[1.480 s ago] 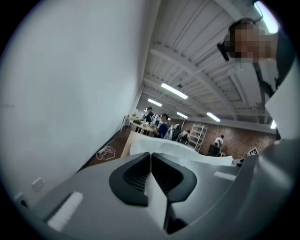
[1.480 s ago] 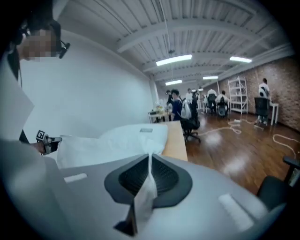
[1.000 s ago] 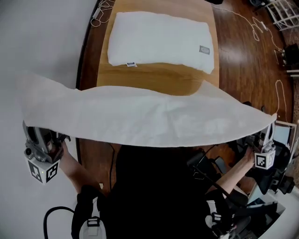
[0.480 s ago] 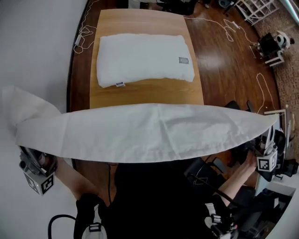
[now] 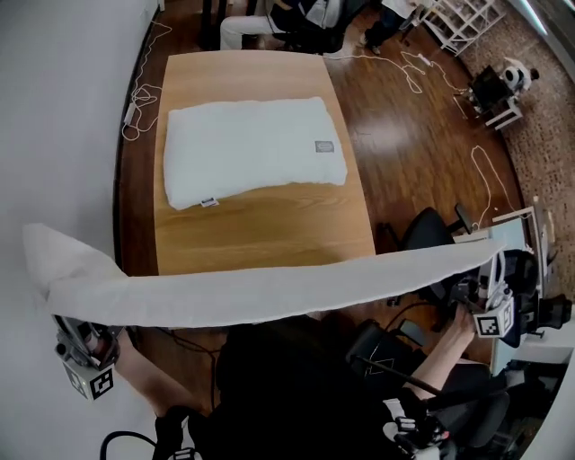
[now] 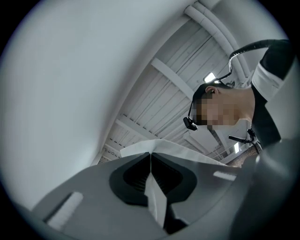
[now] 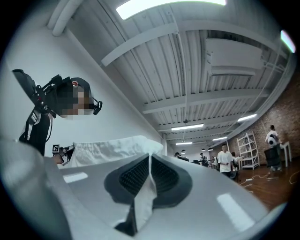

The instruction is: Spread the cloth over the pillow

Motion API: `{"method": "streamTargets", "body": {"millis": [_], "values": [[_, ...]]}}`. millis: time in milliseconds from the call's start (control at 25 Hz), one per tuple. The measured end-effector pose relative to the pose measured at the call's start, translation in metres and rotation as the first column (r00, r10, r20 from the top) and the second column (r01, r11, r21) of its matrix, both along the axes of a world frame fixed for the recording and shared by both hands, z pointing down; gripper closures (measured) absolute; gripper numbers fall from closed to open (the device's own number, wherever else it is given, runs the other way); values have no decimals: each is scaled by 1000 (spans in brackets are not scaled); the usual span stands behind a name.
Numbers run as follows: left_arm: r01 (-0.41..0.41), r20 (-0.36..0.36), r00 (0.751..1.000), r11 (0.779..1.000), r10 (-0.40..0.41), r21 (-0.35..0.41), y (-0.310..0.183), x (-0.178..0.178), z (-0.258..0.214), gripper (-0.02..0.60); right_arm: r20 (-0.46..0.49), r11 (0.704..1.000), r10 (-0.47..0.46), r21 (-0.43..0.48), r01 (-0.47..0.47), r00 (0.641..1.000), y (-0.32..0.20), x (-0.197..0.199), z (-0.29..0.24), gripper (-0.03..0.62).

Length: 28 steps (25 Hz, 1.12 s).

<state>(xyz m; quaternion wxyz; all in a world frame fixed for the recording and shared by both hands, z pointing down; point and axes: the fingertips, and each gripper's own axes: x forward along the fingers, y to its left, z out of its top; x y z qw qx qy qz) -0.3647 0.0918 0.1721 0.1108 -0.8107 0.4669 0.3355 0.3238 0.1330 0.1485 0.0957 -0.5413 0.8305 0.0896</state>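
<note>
A white pillow point(image 5: 252, 148) lies flat on the far half of the wooden table point(image 5: 260, 229). The white cloth point(image 5: 269, 292) hangs stretched in the air between my two grippers, in front of the table's near edge and apart from the pillow; from the head view it shows as a long narrow band. My left gripper point(image 5: 79, 331) is low at the left, shut on one cloth corner point(image 6: 157, 199) that is pinched between its pads. At the right, my right gripper point(image 5: 490, 280) is shut on the other corner point(image 7: 143, 197). Both point up toward the ceiling.
A white wall runs along the left. Cables point(image 5: 135, 90) lie on the wood floor left of and beyond the table. An office chair point(image 5: 431, 235) stands at the right by the table's near corner. People point(image 5: 269, 18) sit at the table's far end, and a shelf rack point(image 5: 458, 13) stands beyond.
The cloth has gone from a broad sheet to a thin, taut band seen nearly edge-on. The pillow and table have slid lower in the head view, showing more of the room.
</note>
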Motion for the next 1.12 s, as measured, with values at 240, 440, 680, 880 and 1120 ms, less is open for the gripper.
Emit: {"method": "streamTargets", "body": {"millis": [240, 440, 680, 880, 1120], "values": [[63, 31, 998, 995, -60, -81, -27, 42, 15, 569, 77, 998, -48, -22, 50, 996, -48, 47, 41, 577], [73, 32, 997, 991, -69, -115, -101, 42, 36, 569, 110, 995, -81, -40, 86, 991, -124, 51, 80, 577], [115, 93, 991, 971, -97, -209, -220, 59, 37, 569, 122, 983, -172, -46, 179, 977, -244, 70, 79, 577], [137, 86, 990, 911, -113, -388, -322, 72, 99, 569, 143, 969, -152, -175, 176, 978, -365, 97, 132, 577], [125, 103, 991, 801, -80, -585, -443, 75, 217, 569, 152, 911, -108, -381, 159, 982, -501, 105, 242, 577]]}}
